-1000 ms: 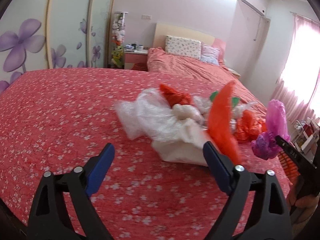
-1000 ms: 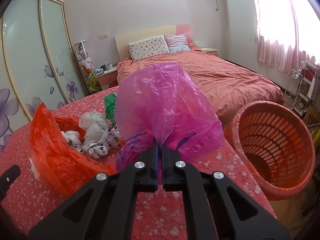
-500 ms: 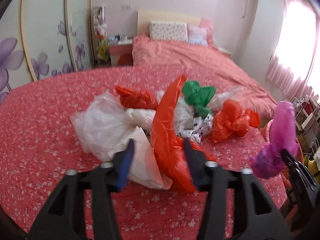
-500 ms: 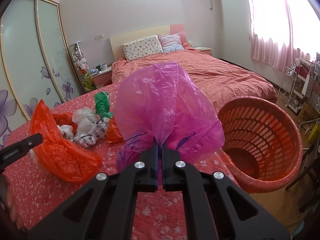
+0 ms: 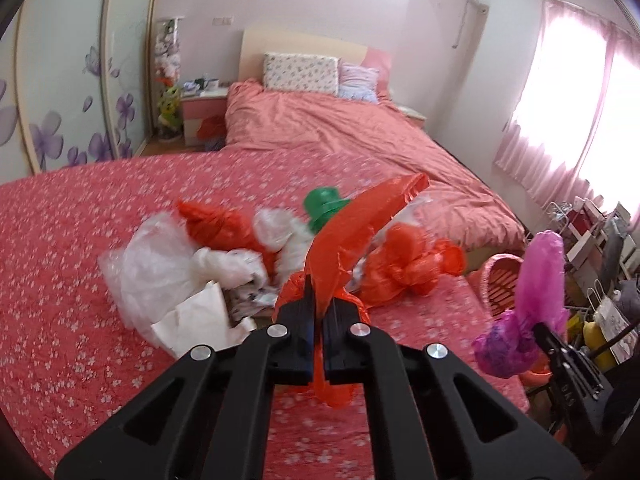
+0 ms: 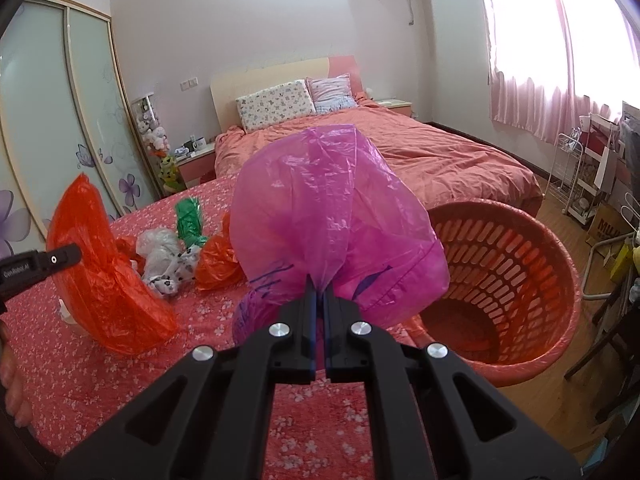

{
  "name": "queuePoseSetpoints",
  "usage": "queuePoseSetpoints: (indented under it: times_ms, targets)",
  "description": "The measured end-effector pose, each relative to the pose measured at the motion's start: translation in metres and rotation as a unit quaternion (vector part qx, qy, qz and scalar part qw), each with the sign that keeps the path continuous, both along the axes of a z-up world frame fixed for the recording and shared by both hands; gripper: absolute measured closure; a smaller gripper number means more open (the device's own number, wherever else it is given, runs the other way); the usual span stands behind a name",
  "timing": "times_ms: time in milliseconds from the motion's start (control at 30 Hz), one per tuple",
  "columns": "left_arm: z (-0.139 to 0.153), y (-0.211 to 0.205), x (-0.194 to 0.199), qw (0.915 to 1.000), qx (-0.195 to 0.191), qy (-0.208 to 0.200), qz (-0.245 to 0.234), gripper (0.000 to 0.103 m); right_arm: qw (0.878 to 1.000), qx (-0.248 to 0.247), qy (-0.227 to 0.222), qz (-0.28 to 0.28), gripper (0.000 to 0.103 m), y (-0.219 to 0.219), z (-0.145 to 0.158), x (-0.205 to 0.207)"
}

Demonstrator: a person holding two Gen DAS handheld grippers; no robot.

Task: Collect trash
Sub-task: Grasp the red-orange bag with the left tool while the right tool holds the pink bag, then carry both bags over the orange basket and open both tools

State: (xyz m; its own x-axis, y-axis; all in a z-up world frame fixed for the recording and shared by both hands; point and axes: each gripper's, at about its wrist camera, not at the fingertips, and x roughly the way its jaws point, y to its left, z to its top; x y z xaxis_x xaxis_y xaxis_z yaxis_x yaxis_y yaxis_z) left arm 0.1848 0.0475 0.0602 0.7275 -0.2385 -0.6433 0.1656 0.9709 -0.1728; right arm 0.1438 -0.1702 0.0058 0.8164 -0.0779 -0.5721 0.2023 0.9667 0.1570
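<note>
My left gripper [image 5: 318, 312] is shut on a red plastic bag [image 5: 352, 236], lifted off the flowered red cover; it also shows in the right wrist view [image 6: 100, 276]. My right gripper [image 6: 319, 300] is shut on a magenta plastic bag [image 6: 332, 224], also visible in the left wrist view [image 5: 536, 280], held just left of an orange laundry basket [image 6: 516, 276]. Several more bags lie on the cover: clear and white ones [image 5: 160, 268], a green one [image 5: 324, 208], an orange one [image 5: 408, 264].
A bed with a pink duvet [image 5: 340, 136] and pillows lies behind. A wardrobe with purple flowers [image 5: 60, 100] is on the left. A nightstand [image 5: 200, 108] stands beside the bed. A rack and clutter [image 6: 592, 168] stand at right under the pink curtains.
My left gripper moved onto the red bag, closed on it and lifted it. My right gripper, holding the magenta bag, moved closer to the basket.
</note>
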Motion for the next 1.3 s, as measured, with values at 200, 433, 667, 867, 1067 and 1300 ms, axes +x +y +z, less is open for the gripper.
queuePoseSetpoints:
  times_ms: [200,433,667,867,1067,1300]
  targets:
    - [0.010,-0.029,-0.006,0.9992,-0.019,-0.008,-0.034,0.100,1.000,0.001,-0.009,-0.012,0.099,-0.017,0.006,-0.011]
    - [0.011,-0.072,-0.009,0.9954,-0.050,-0.011,-0.080,0.101,0.999,-0.009,-0.016,-0.048,0.099,-0.050,0.009,-0.026]
    - [0.012,-0.128,-0.002,0.9885,-0.079,-0.012,-0.128,0.100,0.996,-0.009,-0.020,-0.091,0.099,-0.096,0.007,-0.033]
    - [0.002,-0.168,0.007,0.9818,-0.094,0.000,-0.165,0.100,0.992,-0.009,-0.020,-0.125,0.099,-0.131,0.002,-0.034]
    - [-0.011,-0.206,0.012,0.9766,-0.093,0.015,-0.193,0.100,0.990,-0.005,-0.015,-0.142,0.099,-0.155,-0.006,-0.028]
    - [-0.021,-0.226,0.017,0.9717,-0.093,0.028,-0.216,0.100,0.988,0.005,-0.009,-0.154,0.099,-0.176,-0.018,-0.020]
